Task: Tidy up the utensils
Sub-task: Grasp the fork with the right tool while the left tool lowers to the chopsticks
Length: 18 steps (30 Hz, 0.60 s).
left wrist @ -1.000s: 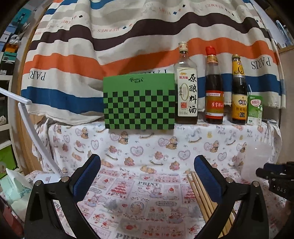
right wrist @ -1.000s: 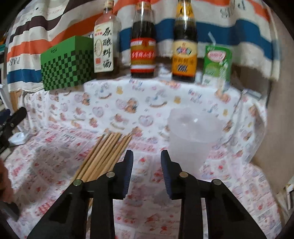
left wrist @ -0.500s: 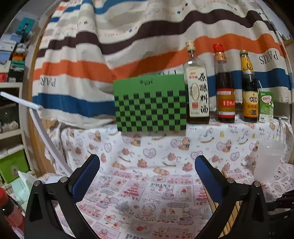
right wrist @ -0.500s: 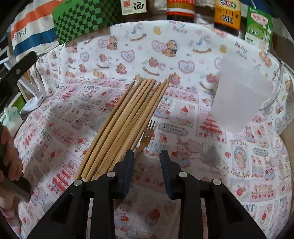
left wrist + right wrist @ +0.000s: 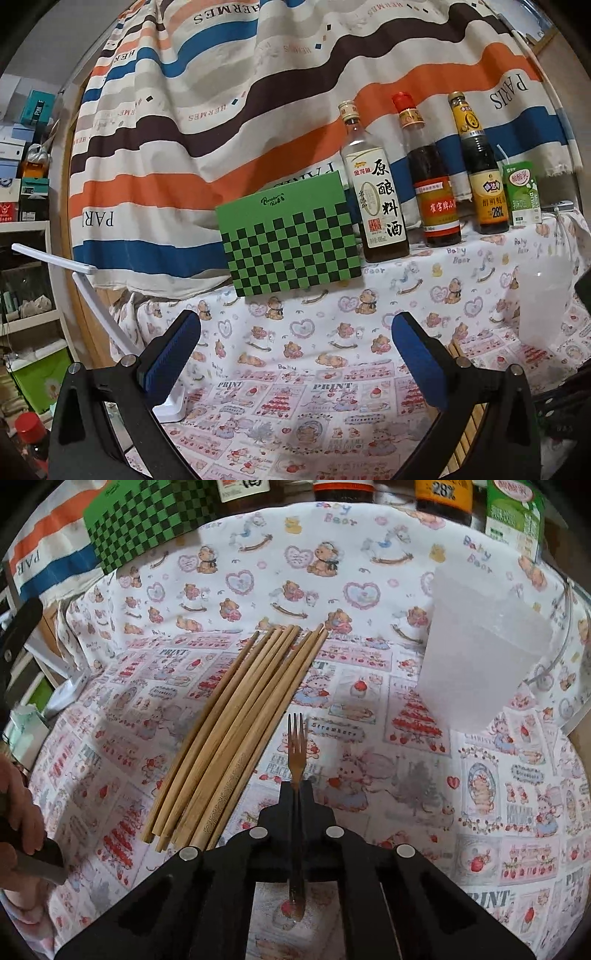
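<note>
the right tool [image 5: 295, 788] has just closed and its jaws now pinch the neck of a small fork [image 5: 296, 751], tines pointing away from the camera over the printed worktop cloth [image 5: 369, 686]; the handle runs back between the jaws and its end is half lost in shadow under the tool body. taking the frosted plastic cup [image 5: 476, 653] as landmark: the fork sits near it, toward the camera and to its left, and the bundle of wooden chopsticks [image 5: 236, 720] lies further left of the cup, flat on the cloth, just beside the fork; the near ends of the chopsticks slip behind the tool's arm. beyond the cup, the bottles and the green carton [image 5: 513, 513] are cut off at the top edge, only their bases showing. at the left edge part of a hand [image 5: 20, 812] gripping a dark handle is cropped. in the left wrist view the left tool [image 5: 297, 354] stands wide apart with nothing between its blue pads [image 5: 173, 354]; the cup [image 5: 543, 302] is at the far right, faint against the cloth, and only slivers of the chopsticks [image 5: 456, 350] show below and left of it, behind the tool's right finger
</note>
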Tool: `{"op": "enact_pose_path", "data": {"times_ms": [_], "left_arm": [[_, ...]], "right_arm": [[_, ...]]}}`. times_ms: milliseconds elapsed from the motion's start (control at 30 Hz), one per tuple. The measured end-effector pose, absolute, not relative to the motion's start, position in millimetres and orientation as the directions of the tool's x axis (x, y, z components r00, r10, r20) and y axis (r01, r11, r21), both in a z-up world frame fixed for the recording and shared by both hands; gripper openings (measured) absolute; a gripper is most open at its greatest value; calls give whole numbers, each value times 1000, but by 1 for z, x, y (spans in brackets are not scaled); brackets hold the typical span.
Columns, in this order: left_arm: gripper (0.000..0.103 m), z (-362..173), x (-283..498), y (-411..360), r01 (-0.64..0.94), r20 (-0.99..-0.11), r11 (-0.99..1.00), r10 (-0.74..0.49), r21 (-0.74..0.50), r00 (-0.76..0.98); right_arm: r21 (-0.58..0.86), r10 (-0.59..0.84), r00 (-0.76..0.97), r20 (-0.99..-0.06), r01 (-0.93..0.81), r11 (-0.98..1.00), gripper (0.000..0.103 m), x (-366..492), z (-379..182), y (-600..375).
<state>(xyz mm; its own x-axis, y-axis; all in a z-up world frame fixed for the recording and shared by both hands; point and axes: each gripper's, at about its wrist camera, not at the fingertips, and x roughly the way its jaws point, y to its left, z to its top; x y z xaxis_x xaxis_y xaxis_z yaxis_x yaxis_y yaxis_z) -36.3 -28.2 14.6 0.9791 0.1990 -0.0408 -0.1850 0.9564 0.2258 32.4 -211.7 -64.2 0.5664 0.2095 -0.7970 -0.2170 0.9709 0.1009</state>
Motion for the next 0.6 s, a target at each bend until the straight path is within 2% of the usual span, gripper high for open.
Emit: {"op": "enact_pose_path", "data": {"times_ms": [67, 200, 400, 600], "left_arm": [[103, 15, -34, -26, -189, -52, 957, 205, 218, 977], [103, 14, -30, -18, -188, -81, 964, 206, 186, 975], [103, 9, -19, -5, -193, -154, 971, 214, 142, 965], [101, -3, -1, -24, -26, -301, 961, 112, 276, 947]], "right_arm": [[160, 234, 574, -785, -177, 971, 4, 33, -64, -221], [145, 215, 656, -724, -160, 976, 4, 27, -51, -227], [212, 261, 688, -677, -158, 964, 4, 24, -40, -238], [236, 276, 764, -584, -166, 958, 4, 19, -22, -252]]}}
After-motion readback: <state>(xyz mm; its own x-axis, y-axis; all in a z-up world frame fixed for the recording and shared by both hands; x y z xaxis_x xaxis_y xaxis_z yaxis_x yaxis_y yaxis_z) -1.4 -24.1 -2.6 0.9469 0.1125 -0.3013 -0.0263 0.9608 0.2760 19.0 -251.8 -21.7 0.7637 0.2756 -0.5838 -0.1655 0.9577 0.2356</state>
